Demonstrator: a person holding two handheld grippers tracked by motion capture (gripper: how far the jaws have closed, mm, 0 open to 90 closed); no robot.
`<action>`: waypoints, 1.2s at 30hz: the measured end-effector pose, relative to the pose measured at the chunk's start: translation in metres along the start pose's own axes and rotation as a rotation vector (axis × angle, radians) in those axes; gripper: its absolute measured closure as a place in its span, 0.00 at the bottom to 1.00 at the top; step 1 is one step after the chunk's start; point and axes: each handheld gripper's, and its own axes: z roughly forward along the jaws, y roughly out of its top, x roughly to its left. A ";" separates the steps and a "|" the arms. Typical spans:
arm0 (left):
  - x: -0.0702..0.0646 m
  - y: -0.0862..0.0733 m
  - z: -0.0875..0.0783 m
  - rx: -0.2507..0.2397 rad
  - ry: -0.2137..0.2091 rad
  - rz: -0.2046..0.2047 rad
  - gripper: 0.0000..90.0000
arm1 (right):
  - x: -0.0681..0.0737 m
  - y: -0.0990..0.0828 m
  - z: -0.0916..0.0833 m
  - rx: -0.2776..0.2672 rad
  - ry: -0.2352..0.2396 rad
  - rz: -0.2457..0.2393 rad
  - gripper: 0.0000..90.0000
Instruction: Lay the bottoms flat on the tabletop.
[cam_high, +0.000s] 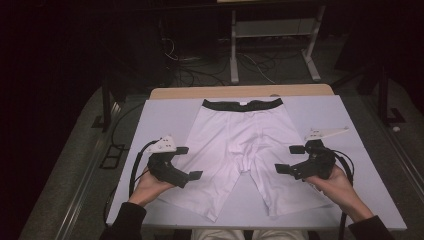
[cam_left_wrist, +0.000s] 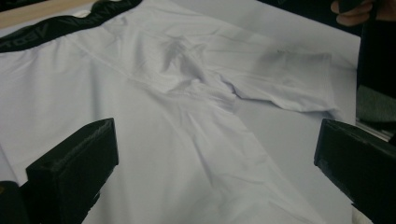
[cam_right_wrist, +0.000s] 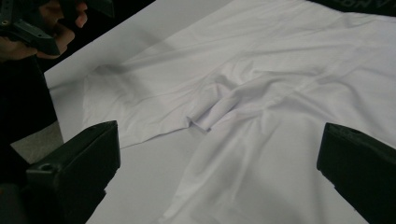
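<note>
A pair of white shorts (cam_high: 240, 140) with a black waistband (cam_high: 242, 104) lies flat on the white table top (cam_high: 165, 115), waistband at the far side and both legs pointing toward me. My left gripper (cam_high: 189, 162) is open beside the outer edge of the left leg, its jaws aimed inward over the cloth. My right gripper (cam_high: 288, 159) is open over the right leg, jaws aimed inward too. In the left gripper view the shorts (cam_left_wrist: 163, 116) spread out beyond the wide-apart jaws with nothing between them. The right gripper view looks across the crotch folds (cam_right_wrist: 210, 112) in the same way.
A strip of wooden table edge (cam_high: 240, 91) runs behind the white top. On the dark floor beyond stand a metal frame (cam_high: 272, 30) and loose cables (cam_high: 200, 75). The table's front edge (cam_high: 250, 227) is just ahead of my forearms.
</note>
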 end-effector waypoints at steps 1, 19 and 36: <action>0.000 -0.003 -0.001 -0.017 0.009 -0.008 0.00 | -0.002 -0.003 -0.002 -0.015 -0.010 -0.002 0.00; 0.008 -0.035 -0.018 -0.098 0.108 -0.068 0.00 | -0.028 -0.042 -0.020 -0.142 -0.073 -0.019 0.00; 0.016 -0.044 -0.015 -0.043 0.145 -0.067 0.00 | -0.041 -0.058 -0.031 -0.187 -0.166 -0.037 0.00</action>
